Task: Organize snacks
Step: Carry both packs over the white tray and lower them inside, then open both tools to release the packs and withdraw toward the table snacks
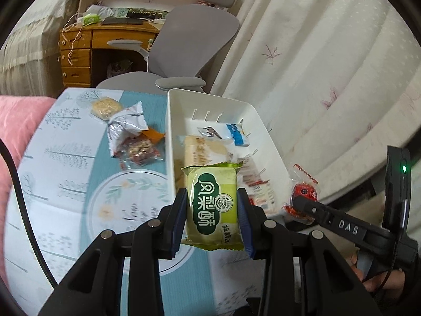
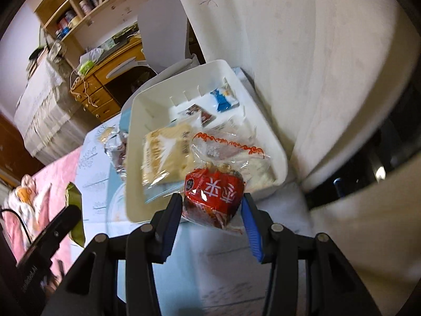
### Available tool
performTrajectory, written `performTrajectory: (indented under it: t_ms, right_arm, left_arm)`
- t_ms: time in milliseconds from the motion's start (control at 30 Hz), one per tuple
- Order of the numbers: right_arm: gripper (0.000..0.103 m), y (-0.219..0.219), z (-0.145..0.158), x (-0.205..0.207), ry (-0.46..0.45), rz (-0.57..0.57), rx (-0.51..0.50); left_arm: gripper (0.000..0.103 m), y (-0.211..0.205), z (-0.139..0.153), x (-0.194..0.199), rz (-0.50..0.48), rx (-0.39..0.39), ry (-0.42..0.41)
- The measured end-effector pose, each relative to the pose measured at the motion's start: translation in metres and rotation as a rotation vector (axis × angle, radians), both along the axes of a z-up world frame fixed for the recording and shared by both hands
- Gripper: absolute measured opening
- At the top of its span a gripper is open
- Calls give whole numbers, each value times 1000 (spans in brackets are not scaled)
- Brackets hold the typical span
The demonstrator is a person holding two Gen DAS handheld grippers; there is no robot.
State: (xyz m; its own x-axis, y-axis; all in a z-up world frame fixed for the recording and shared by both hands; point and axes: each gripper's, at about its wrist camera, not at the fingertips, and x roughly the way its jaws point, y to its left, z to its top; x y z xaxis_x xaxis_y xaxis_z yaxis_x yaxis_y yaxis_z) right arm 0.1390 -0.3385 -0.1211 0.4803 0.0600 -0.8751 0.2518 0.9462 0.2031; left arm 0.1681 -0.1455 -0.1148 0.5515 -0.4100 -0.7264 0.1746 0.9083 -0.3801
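**Green and red packets held at the near end of the white bin**

Green foil is clamped nearest the left wrist lens: the green snack packet is pinched by its two long sides in the left gripper, above the near left corner of the white bin. Beside it, the red-wrapped snack in clear film is clenched in the right gripper, over the near end of the bin.

Inside the bin, a pale wafer pack is seen in the middle, and a blue sachet lies toward the far end.

On the patterned tablecloth, left of the bin, a silver pouch, a nut bar and a cracker pack are left unsorted.

A spill is judged possible: both packets hang close to the near rim, so an early release could drop one outside. The loose film on the red snack could also slip or snag on a pad. With both grippers so close, a collision could be caused by a hurried move.
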Motion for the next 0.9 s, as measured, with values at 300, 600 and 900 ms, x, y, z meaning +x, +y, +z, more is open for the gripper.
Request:
performTrajectory:
  t_ms: [300, 600, 900]
  right_arm:
    - [46, -23, 0, 13, -22, 126, -86]
    - [53, -37, -9, 31, -24, 173, -50]
    - [59, -36, -19, 29, 17, 158, 11]
  left_arm:
    - [35, -31, -10, 21, 47, -48, -13]
    - [63, -45, -16, 32, 71, -7, 42]
    - [73, -21, -28, 21, 121, 6, 106]
